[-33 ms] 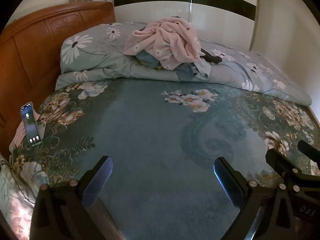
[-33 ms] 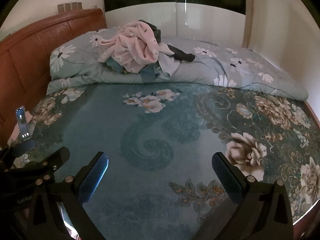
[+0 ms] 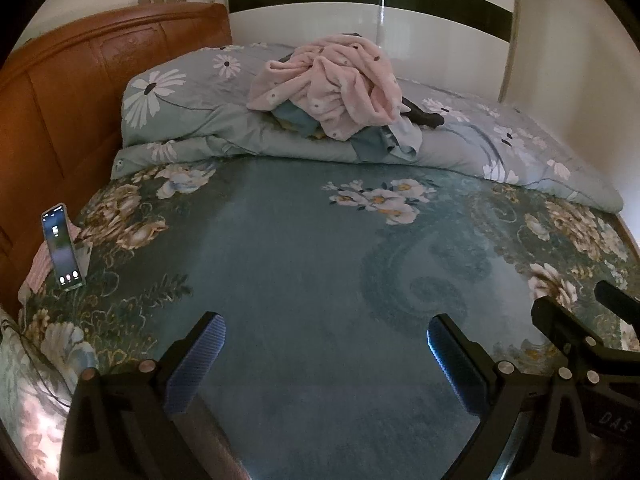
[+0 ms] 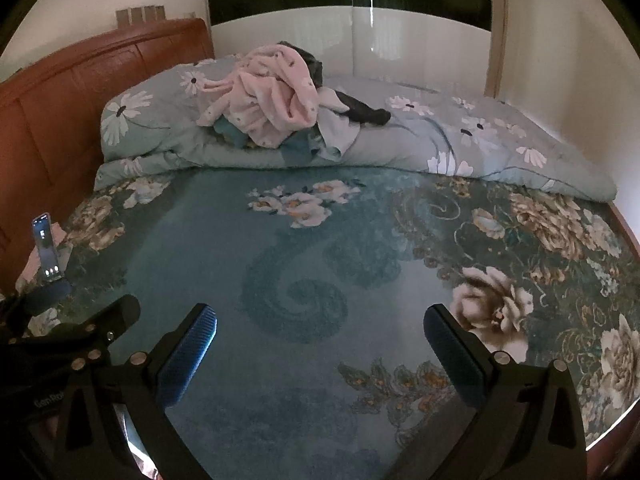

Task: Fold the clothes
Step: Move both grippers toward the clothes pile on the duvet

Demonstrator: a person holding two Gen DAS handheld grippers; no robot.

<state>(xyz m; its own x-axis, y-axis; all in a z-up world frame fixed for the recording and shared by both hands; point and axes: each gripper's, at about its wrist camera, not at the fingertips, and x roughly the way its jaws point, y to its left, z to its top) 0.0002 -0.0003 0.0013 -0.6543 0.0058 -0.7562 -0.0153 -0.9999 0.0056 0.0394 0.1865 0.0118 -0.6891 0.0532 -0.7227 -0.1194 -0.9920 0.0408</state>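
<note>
Left wrist view gives us the pile of clothes (image 3: 332,88) first: a soft, fleecy pink garment (image 3: 344,80) with small flower spots, crumpled into a loose mound over teal (image 3: 296,118) and pale blue pieces (image 3: 404,140), with a dark garment (image 3: 424,114) trailing out on its right side. The heap rests on a rolled, puffy grey-green quilt (image 3: 192,120) printed with white daisies, which runs along the far side of the bed. In the right wrist view we see the same pile (image 4: 272,108) on the quilt (image 4: 480,140), left of centre.

Nearer to us the bed (image 3: 300,260) is covered by a smooth teal spread with cream flowers and a darker swirl. Our left gripper (image 3: 324,344) hovers above the near part of this spread, its jaws spread wide with nothing between the ribbed blue pads (image 3: 200,356). Our right gripper (image 4: 320,340) is likewise wide open and empty, just beside the left one. The clothes lie well apart from both, straight ahead across the bare spread.

A phone (image 3: 62,248) with a lit screen stands propped at the left edge of the bed, by the carved, glossy wooden headboard (image 3: 68,112). Behind the quilt stands a white wardrobe (image 3: 360,12) with a dark band.
</note>
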